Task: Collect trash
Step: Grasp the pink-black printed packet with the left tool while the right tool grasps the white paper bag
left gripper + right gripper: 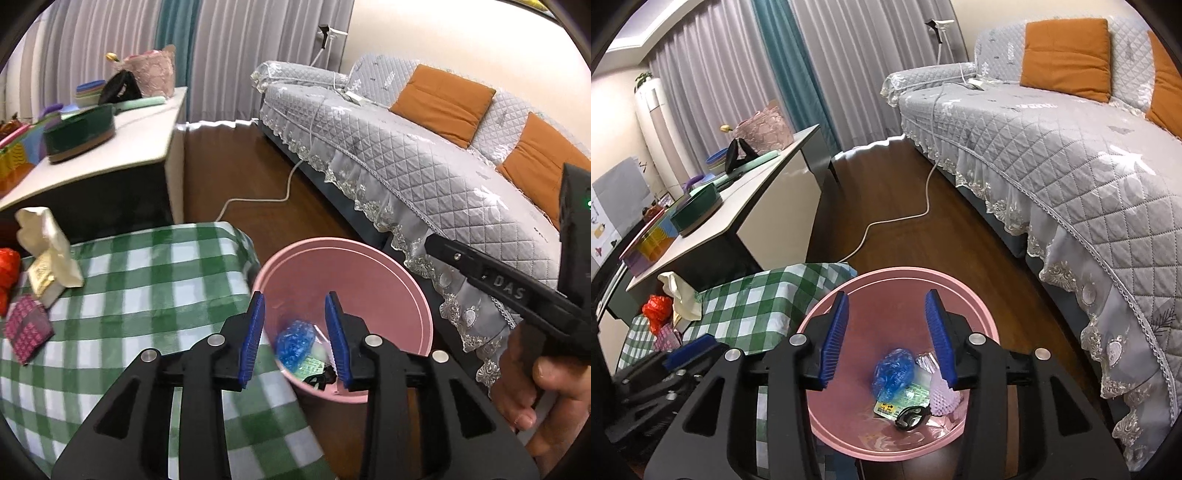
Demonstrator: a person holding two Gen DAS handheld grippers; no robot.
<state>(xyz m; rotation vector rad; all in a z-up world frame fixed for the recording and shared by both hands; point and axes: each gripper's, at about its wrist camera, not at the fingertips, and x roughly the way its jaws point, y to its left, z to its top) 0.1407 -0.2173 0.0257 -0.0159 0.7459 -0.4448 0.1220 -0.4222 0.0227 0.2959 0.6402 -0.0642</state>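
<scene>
A pink bin (369, 273) stands on the floor beside the checked table; it also shows in the right wrist view (886, 295). Inside lie a crumpled blue bag (893, 373), a green packet (905, 400), a white foam net (942, 397) and a dark ring (910, 417). The blue bag shows in the left wrist view too (295, 341). My left gripper (295, 317) is open and empty over the bin's near rim. My right gripper (891, 325) is open and empty above the bin. A red net bag (7, 269), a tissue pack (48, 251) and a pink pouch (27, 328) lie on the table.
The green checked tablecloth (140, 295) covers the table at left. A grey quilted sofa (424, 170) with orange cushions stands at right. A white cable (258, 199) runs over the wood floor. A white cabinet (110, 147) holds a dark green box and other items.
</scene>
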